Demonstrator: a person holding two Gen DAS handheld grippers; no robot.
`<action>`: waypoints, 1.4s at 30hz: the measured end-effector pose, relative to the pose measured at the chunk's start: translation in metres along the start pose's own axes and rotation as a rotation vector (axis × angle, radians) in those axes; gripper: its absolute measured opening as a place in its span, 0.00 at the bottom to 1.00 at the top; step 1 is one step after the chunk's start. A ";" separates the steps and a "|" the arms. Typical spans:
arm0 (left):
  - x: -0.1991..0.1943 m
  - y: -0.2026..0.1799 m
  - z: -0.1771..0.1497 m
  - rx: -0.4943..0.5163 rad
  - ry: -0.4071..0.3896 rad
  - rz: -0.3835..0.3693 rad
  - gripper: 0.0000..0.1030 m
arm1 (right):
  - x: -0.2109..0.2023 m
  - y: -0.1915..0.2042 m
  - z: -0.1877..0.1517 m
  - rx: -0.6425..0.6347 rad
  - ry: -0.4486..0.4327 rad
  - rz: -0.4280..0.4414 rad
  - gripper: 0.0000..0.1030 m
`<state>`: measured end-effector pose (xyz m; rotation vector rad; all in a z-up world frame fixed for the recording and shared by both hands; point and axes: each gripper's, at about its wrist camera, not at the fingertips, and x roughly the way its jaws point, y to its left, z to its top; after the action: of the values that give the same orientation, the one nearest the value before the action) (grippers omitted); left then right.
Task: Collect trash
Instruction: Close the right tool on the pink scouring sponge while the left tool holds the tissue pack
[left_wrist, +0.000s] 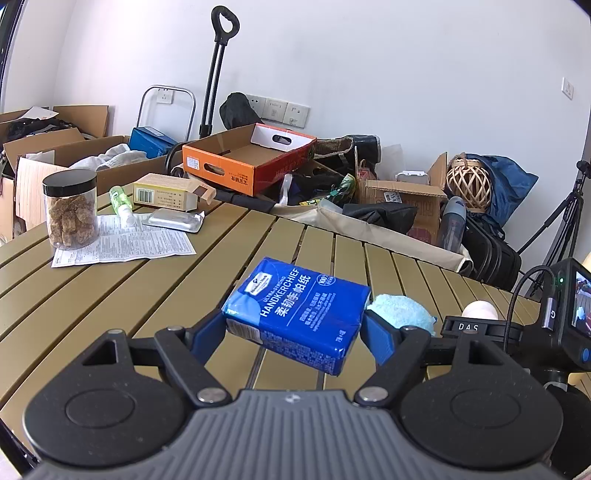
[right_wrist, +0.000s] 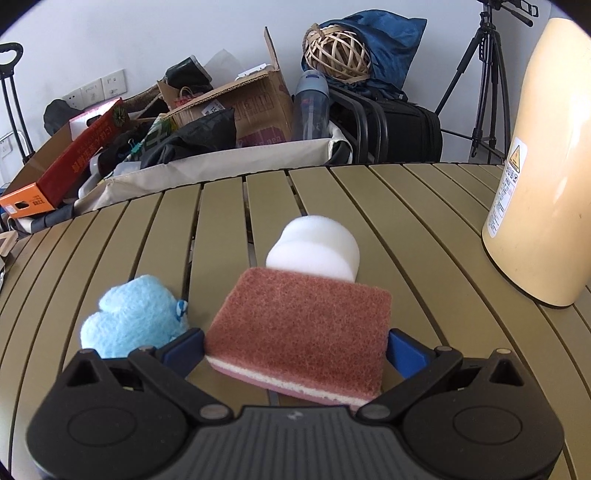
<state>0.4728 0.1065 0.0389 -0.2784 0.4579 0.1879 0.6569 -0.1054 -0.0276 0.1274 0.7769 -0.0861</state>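
The left claw (left_wrist: 293, 332) has its blue pads pressed against both ends of a blue tissue pack (left_wrist: 295, 314), which sits tilted in the lower centre of the left wrist view, lifted off the slatted tabletop (left_wrist: 147, 295); just right of the pack lies a fluffy light-blue ball (left_wrist: 400, 310). In the upper left of that view a printed leaflet (left_wrist: 125, 240) lies flat, with a black-lidded jar (left_wrist: 70, 208) of brown chunks standing on its left end; a small green bottle (left_wrist: 120, 199), a foil blister sheet (left_wrist: 173, 219) and a yellowish carton (left_wrist: 166, 192) lie near it towards the far edge; an orange cardboard tray (left_wrist: 247, 158) sits beyond the tabletop among boxes and bags.

The right claw (right_wrist: 295, 354) pinches a reddish-brown scouring sponge (right_wrist: 303, 325) between its blue pads, low in the centre of the right wrist view; whether the sponge rests on the slats I cannot tell. A white foam piece (right_wrist: 314, 247) lies right behind the sponge; the light-blue ball shows at lower left, beside the left pad; a tall cream container (right_wrist: 543, 166) stands at the right edge.
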 end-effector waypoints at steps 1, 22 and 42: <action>0.000 0.000 0.000 0.000 0.000 0.000 0.78 | 0.001 -0.001 0.000 0.009 0.011 0.005 1.00; -0.022 -0.006 -0.005 0.027 -0.022 -0.017 0.78 | -0.047 -0.020 -0.025 0.006 -0.056 0.072 0.97; -0.107 -0.015 -0.048 0.053 -0.031 -0.074 0.78 | -0.166 -0.042 -0.087 -0.064 -0.131 0.159 0.97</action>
<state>0.3620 0.0656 0.0501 -0.2400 0.4203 0.1080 0.4739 -0.1291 0.0242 0.1211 0.6359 0.0804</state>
